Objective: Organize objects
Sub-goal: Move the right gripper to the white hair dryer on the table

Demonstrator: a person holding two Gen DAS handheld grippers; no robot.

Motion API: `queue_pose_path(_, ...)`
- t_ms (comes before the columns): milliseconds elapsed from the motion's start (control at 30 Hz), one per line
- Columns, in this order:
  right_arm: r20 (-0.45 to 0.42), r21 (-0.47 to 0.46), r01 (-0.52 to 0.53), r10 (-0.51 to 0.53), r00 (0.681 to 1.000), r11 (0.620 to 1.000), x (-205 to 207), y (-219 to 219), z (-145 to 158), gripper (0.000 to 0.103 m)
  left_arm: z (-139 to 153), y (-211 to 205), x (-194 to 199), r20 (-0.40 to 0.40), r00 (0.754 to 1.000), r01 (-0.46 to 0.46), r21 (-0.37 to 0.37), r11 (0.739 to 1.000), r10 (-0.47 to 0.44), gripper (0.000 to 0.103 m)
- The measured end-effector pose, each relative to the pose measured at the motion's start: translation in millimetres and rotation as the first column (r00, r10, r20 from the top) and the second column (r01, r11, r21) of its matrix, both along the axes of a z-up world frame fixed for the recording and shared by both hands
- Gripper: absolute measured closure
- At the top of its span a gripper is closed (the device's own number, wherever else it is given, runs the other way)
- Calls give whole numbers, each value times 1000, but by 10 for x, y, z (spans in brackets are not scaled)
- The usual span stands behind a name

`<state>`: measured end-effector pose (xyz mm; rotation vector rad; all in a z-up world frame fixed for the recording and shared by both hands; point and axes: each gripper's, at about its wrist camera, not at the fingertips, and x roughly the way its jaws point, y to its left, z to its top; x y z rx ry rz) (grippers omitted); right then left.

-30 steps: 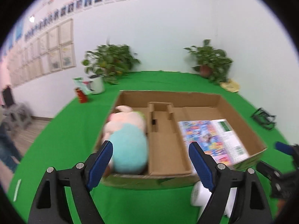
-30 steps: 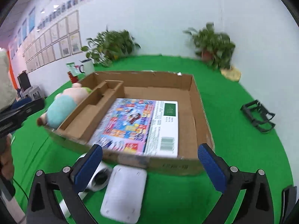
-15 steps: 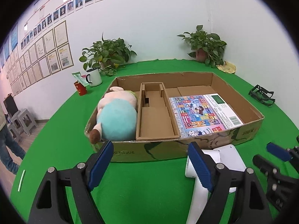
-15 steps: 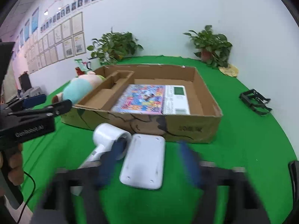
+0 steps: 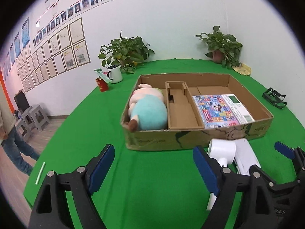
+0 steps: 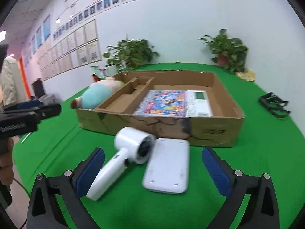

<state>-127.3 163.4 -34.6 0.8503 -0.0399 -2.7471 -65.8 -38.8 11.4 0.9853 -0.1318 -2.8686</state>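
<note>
Two things, a plush toy and a picture book, sit in the cardboard box, while the hair dryer and white pad wait outside between the right gripper whose jaws have just sprung wide, the left gripper likewise apart and empty.

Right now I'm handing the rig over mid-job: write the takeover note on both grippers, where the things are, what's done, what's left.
Left gripper: open, empty, its jaws have just been opening, above the green cloth.
Right gripper: open, empty, jaws just opened wide, facing the white hair dryer and the flat white device.
Done: plush toy in the cardboard box's left compartment, colourful book in its right one.
Left: dryer and white device lie on the cloth in front of the box; the middle compartment is empty.
</note>
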Motion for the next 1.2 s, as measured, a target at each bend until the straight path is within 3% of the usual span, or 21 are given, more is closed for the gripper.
queue_pose_path(133, 28, -18, -68, 68, 997, 998, 63, -138, -163, 0, -244, -26, -45, 79, 996, 49, 34, 998, -51, 19)
queue_pose_path(200, 49, -19, -70, 71, 996, 997, 114, -155, -225, 0, -492, -6, -189, 120, 987, 90, 139, 986, -107, 19)
queue_pose_path(300, 68, -27, -50, 52, 996, 998, 207, -99, -283, 0, -915, 119, -459, 179, 961, 142, 342, 929, -213, 20)
queue_pose_path(400, 84, 2, 2, -2, 996, 1000, 260, -40, -348, 0, -1104, 252, -603, 173, 938, 195, 457, 868, -302, 20)
queue_pose_path(533, 98, 38, 72, -75, 992, 997, 268, 15, -420, 1, -1161, 415, -665, 168, 927, 236, 436, 869, -336, 20)
queue_pose_path(700, 118, 63, 125, -132, 984, 990, 142, 97, -436, 2, -1174, 500, -727, 168, 902, 287, 455, 843, -398, 23)
queue_pose_path(833, 174, 23, 73, -76, 982, 997, 77, 1, -450, 6, -1151, 500, -783, 168, 891, 304, 468, 830, -421, 40)
queue_pose_path(933, 206, -9, 25, -23, 978, 1000, 121, -116, -486, 6, -1208, 493, -845, 207, 869, 306, 490, 816, -450, 56)
queue_pose_path(1000, 219, -37, 14, -5, 976, 999, 127, -166, -513, 6, -1215, 515, -871, 217, 856, 325, 481, 814, -470, 58)
queue_pose_path(1200, 272, -105, 12, 17, 962, 994, 9, -316, -613, 23, -1207, 632, -879, 281, 813, 347, 469, 812, -509, 74)
